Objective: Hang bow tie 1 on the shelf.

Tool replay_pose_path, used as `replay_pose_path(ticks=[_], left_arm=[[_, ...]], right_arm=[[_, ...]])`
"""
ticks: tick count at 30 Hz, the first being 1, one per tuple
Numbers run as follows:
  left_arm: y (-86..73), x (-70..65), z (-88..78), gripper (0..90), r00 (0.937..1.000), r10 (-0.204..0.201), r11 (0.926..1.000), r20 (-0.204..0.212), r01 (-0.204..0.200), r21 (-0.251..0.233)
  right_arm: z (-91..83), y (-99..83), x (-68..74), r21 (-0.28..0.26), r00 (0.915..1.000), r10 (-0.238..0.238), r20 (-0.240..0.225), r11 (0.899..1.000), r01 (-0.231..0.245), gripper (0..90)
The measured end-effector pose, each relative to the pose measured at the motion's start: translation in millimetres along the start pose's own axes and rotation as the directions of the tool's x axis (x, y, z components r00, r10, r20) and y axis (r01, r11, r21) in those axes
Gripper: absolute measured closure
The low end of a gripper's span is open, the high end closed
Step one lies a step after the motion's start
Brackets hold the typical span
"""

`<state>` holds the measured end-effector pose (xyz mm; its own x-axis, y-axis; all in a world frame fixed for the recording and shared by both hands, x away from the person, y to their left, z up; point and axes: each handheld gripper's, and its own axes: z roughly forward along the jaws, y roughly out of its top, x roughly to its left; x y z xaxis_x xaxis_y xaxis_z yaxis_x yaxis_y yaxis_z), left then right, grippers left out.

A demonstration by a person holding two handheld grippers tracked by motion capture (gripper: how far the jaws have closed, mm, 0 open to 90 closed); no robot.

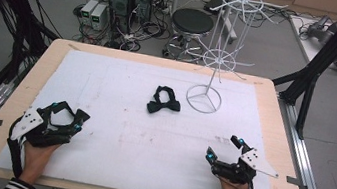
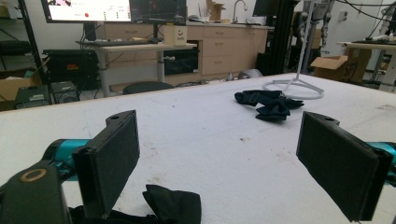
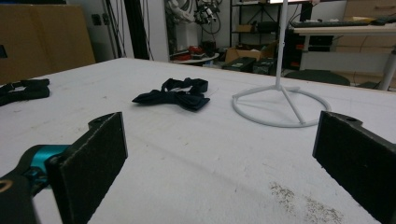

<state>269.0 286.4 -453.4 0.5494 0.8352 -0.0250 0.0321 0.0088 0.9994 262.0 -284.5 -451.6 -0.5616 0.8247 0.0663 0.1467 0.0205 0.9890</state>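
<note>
Bow tie: small black fabric bow tie (image 1: 164,101), desk centre.
Stand: white wire rack (image 1: 219,51), 2 o'clock of it, apart.
Left gripper (image 1: 68,116): fingers open, empty.
Right gripper (image 1: 223,149): fingers open, empty.

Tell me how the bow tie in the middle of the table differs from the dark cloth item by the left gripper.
The bow tie lies out on the white mat, far from both grippers; the dark cloth item lies right by the open left gripper. The bow tie's wings and looped strap show clearly; the dark cloth item is partly hidden, so its shape is unclear. Both are dark fabric.
</note>
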Motion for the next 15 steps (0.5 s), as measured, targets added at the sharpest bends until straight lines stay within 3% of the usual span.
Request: replay_pose_path(ticks=[15], left_arm=[[0.4,-0.1,1.3,13.7,1.0,-0.001,1.0,0.006,0.001,0.009]], right_arm=[[-0.2,0.0,-0.6,-0.005,1.0,0.001,0.002,1.0,-0.001,2.2]])
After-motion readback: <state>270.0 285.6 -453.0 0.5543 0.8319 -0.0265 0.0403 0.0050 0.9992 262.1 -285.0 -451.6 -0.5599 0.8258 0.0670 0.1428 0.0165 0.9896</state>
